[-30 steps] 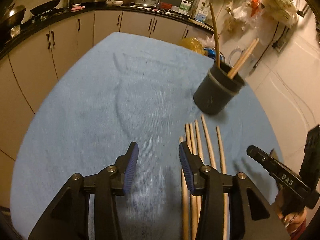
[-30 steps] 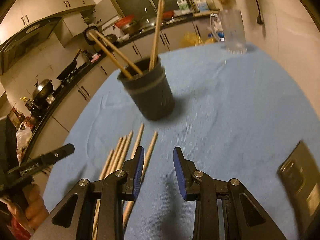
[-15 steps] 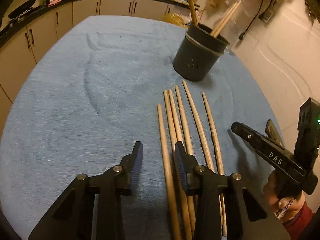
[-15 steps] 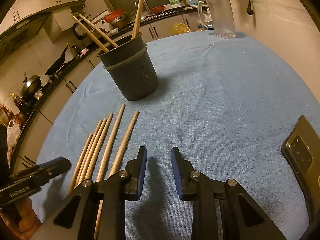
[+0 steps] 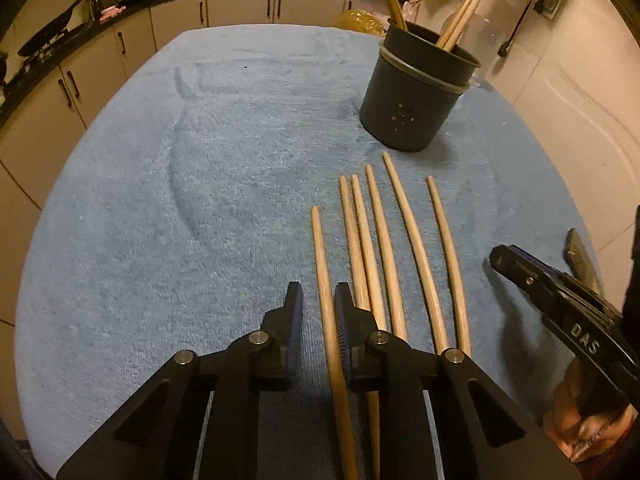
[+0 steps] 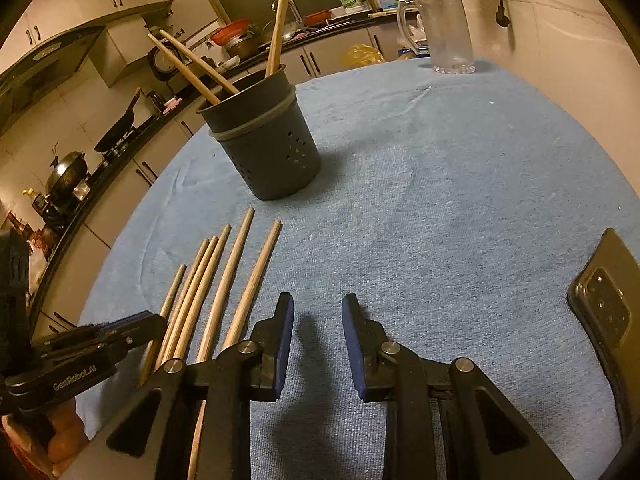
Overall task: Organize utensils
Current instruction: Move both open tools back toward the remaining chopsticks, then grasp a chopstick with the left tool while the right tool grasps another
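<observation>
Several wooden chopsticks lie side by side on the blue cloth; they also show in the right wrist view. A dark perforated holder, also seen in the right wrist view, stands upright beyond them with three chopsticks in it. My left gripper is low over the cloth, jaws narrowly open around the leftmost chopstick, not clamped. My right gripper is open and empty, just right of the row.
A dark phone lies on the cloth at the right edge. A clear glass jug stands at the far side. Kitchen cabinets and a counter run behind the table.
The left gripper has pulled back and sunk towards the near ends of the chopsticks, its jaws narrowing around the leftmost one. The right gripper has drawn back from the holder.
</observation>
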